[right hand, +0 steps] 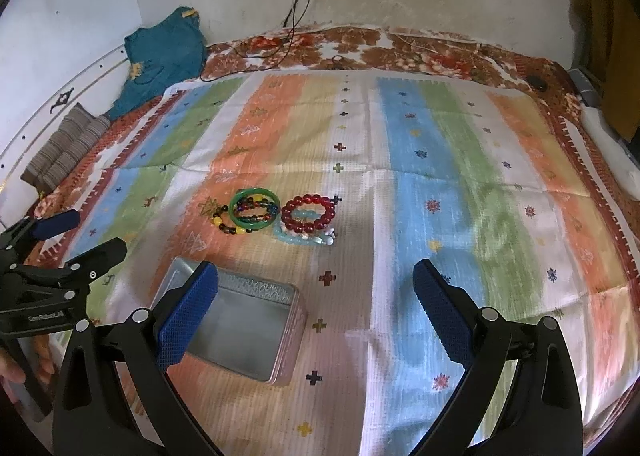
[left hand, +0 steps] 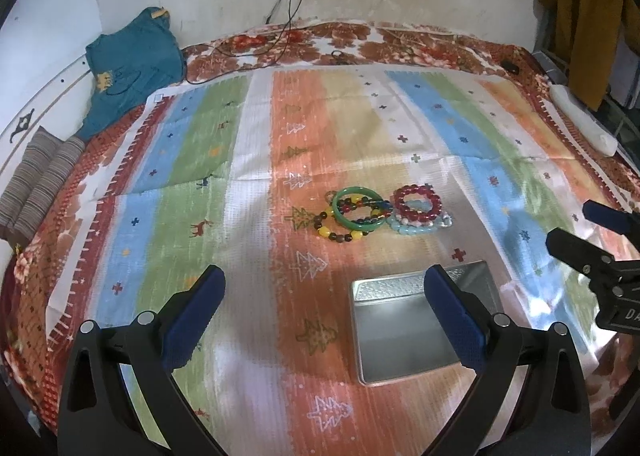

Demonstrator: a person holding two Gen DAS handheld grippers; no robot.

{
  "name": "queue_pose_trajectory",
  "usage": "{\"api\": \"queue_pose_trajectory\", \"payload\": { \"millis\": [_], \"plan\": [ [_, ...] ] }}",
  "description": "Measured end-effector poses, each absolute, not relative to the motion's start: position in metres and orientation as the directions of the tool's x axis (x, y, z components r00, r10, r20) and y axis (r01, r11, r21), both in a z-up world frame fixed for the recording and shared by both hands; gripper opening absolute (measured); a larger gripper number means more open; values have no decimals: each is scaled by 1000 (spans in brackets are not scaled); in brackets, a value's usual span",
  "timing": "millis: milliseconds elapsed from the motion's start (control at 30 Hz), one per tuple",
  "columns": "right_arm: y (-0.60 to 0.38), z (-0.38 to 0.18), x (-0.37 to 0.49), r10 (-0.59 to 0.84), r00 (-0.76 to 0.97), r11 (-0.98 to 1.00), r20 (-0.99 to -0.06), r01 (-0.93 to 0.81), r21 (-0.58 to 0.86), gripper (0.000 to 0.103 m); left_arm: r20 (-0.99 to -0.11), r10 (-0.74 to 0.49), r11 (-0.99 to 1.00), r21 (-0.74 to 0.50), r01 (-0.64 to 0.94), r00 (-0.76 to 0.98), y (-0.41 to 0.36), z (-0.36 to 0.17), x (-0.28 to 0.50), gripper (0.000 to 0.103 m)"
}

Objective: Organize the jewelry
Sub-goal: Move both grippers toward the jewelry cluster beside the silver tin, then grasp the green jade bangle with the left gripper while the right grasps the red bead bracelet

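Since both the left gripper (left hand: 324,312) and right gripper (right hand: 316,308) are being held wide open and empty, the red bead bracelet (right hand: 308,213), mid-frame above the open tin (right hand: 240,336), is probably best being pinched by one edge.

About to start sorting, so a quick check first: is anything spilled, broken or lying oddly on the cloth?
Nothing is spilled or visibly broken. The bracelets sit in two overlapping heaps: the green bangle lies across the multicoloured bead bracelets, and the red bead bracelet tops the pale blue ones. The metal tin is empty.
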State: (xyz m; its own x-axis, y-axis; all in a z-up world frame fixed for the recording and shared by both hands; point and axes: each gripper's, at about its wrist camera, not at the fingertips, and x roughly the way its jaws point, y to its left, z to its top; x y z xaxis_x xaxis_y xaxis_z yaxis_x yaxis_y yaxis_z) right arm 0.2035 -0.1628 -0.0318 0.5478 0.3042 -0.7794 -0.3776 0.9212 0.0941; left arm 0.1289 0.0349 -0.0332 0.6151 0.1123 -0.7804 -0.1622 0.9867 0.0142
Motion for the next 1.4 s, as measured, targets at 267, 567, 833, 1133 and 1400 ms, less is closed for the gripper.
{"api": "queue_pose_trajectory", "payload": {
  "millis": [267,567,833,1133,1400],
  "plan": [
    [-158,-42,226,283,529,926,-800,-368,84,99,-809,141,982,43,-182,571,41,-47,151,97],
    [-152,-51,246,279,506,924,-816,-372,86,99,-825,132,985,45,-169,549,48,-63,174,97],
    [-146,-61,262,275,475,922,-836,-376,89,99,-841,112,987,35,-154,530,54,-76,191,97],
    [-141,-75,278,249,452,926,-857,-370,74,99,-858,86,988,10,-152,506,58,-90,213,97],
    [-138,-85,294,237,436,930,-868,-360,73,99,-868,57,986,-28,-163,493,65,-98,229,97]
  ]
}}
